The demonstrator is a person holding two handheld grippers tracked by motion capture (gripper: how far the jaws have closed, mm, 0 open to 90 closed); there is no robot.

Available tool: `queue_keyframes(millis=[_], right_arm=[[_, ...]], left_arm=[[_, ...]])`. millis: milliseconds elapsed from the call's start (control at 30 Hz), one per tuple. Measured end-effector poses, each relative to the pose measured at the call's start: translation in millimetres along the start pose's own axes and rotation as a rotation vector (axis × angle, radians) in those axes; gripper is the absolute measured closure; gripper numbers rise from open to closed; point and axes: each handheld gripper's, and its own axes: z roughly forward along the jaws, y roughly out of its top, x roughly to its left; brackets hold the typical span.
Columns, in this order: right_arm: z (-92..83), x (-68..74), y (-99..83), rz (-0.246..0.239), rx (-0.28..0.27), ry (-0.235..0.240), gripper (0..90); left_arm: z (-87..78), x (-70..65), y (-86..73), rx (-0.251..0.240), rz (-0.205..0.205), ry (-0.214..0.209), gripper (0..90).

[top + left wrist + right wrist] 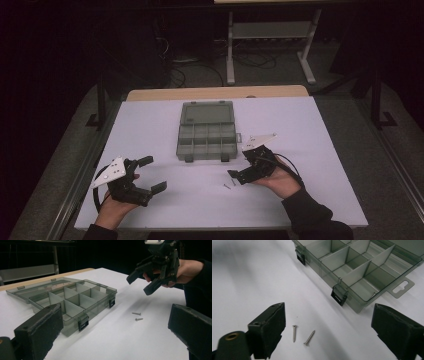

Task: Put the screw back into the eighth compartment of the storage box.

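A smoky-grey plastic organiser box (206,142) lies open mid-table, its lid (207,113) folded back and its compartments looking bare. Two small screws (230,184) lie loose on the white table in front of its right corner. My right gripper (240,166) hovers just right of them, open, jaws angled down toward them. In the right gripper view the screws (294,333) (309,337) lie between the open jaws of my right gripper (329,317), untouched. My left gripper (153,174) is open at the front left, holding nothing. The left gripper view shows the box (75,298), the screws (137,314) and the right gripper (140,285).
The white table (150,125) has a wooden strip along its far edge (215,92). Beyond it stand a metal frame (270,45) and floor cables. The box's black latches (339,297) face the screws.
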Motion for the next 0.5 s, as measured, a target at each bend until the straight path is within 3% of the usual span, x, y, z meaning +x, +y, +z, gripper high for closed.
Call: queue_keyframes(millis=[233,367,500], right_arm=[[2.4,3.8,-4.5,-0.006,0.005,0.015,21.2],[5.6,6.1,-7.0,-0.017,0.028,0.029,35.8],[7.7,8.3,-7.8,-0.019,0.047,0.038,43.5]], left_arm=[[0.0,-0.5,-0.3,0.002,-0.002,-0.001,0.0],[-0.1,-0.4,-0.4,0.005,-0.002,-0.002,0.0],[-0.1,-0.4,-0.4,0.004,0.000,-0.003,0.0]])
